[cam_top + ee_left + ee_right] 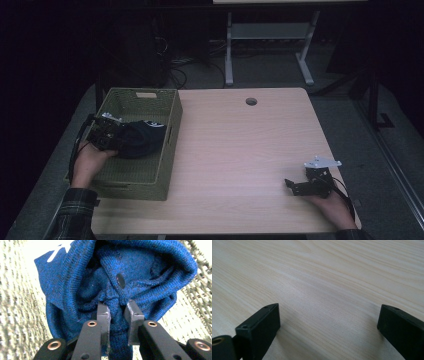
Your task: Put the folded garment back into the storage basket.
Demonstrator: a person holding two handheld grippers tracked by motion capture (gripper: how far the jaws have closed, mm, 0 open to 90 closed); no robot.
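A dark blue knitted garment (141, 137) with a white mark hangs bunched inside the woven green basket (170, 107) at the table's left. My left gripper (116, 136) is over the basket, shut on a fold of that blue knit (140, 277), which has a dark snap button; the pads pinch the cloth at my left gripper's tips (117, 307). My right gripper (290, 185) rests on the wooden table (240, 150) near its front right corner, held by a hand. In the right gripper view its jaws stand wide apart with bare wood between them, my right gripper (329, 315) open.
The basket's woven walls (15, 310) surround the garment closely on both sides. A round cable hole (251, 101) sits near the table's far edge. Beyond the table stand a desk frame (270, 45) and cables on the floor.
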